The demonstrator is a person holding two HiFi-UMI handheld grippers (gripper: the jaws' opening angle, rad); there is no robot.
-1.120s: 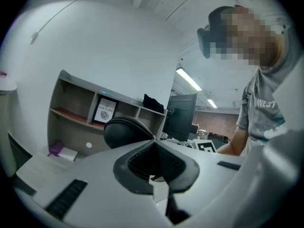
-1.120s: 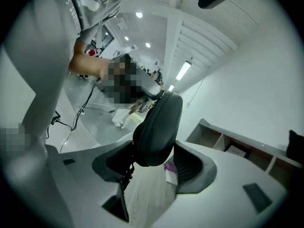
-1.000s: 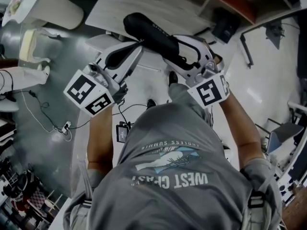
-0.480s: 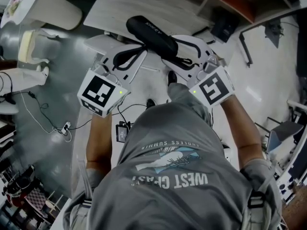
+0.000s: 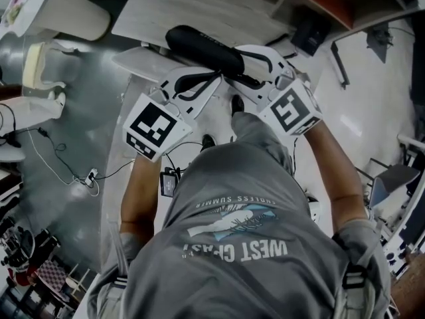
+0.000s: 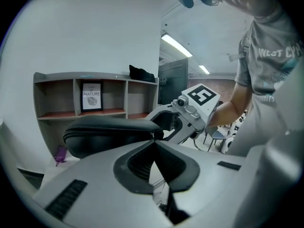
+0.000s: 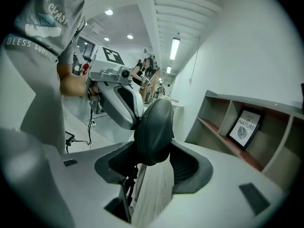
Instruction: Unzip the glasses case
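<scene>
Glasses case [image 5: 202,48] held over the counter [image 5: 199,12], zip closed.
Right tongs [image 7: 153,156], just closing, clamp the case's end; left tongs [image 6: 154,145] are pinched together on the zip pull [image 6: 153,135]. Draw the pull along the zip line, not away from it, while the right holds steady.

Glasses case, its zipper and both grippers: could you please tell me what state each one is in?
Glasses case: closed, one end in the right gripper.
Zipper: shut along the visible side.
Left gripper: shut, tips at the zipper pull.
Right gripper: jaws just closing further, clamped on the case.
</scene>
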